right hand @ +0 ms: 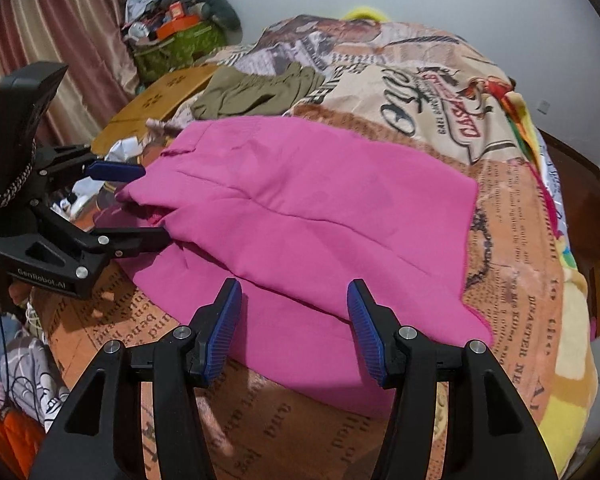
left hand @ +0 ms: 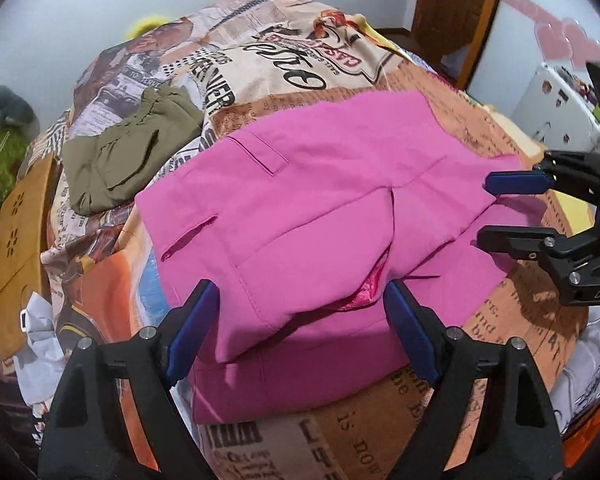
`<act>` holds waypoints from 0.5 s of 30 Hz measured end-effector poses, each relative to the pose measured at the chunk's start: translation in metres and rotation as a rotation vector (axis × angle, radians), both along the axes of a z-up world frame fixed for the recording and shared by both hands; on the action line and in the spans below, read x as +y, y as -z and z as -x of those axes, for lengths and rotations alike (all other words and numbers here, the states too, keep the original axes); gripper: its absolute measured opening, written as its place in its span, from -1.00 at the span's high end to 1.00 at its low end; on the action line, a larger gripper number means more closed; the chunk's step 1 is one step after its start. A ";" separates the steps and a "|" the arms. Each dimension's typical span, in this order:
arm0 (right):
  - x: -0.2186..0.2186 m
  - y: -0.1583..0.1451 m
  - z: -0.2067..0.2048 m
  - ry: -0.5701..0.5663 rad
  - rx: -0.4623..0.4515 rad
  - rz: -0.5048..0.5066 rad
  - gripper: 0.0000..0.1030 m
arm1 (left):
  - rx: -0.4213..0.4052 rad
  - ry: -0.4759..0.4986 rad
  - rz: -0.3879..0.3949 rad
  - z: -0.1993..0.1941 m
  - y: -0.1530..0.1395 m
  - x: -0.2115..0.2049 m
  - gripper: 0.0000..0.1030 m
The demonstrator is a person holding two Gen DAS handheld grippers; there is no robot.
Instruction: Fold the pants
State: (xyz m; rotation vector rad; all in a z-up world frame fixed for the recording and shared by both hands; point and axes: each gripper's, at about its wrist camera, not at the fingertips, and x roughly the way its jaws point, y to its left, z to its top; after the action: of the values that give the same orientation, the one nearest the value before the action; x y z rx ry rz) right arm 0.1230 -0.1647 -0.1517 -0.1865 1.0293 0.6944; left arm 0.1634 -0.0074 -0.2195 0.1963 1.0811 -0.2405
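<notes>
Nearest the left wrist camera, the left tool (left hand: 300, 320) gapes wide over the waist end of the pink pants (left hand: 320, 208), gripping nothing, its arms cut off by the frame's bottom edge. The right tool (right hand: 294, 322) hangs equally spread and empty above the folded leg end. The pants lie on the bed's printed blanket (right hand: 512, 216); farther left a crumpled olive garment (left hand: 128, 160) is hard to identify.

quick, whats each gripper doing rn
left gripper: open, holding nothing, over the pink pants
right gripper: open, holding nothing, over the same pants
</notes>
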 end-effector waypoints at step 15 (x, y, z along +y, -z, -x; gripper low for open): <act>0.041 0.005 -0.022 -0.100 -0.006 0.011 0.01 | 0.001 -0.024 0.039 -0.015 -0.012 0.008 -0.69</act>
State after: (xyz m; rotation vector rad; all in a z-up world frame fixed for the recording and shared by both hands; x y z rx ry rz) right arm 0.1449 -0.1238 -0.1568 -0.2505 1.0228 0.7784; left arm 0.1787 0.0011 -0.2079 0.1490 1.0780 -0.2401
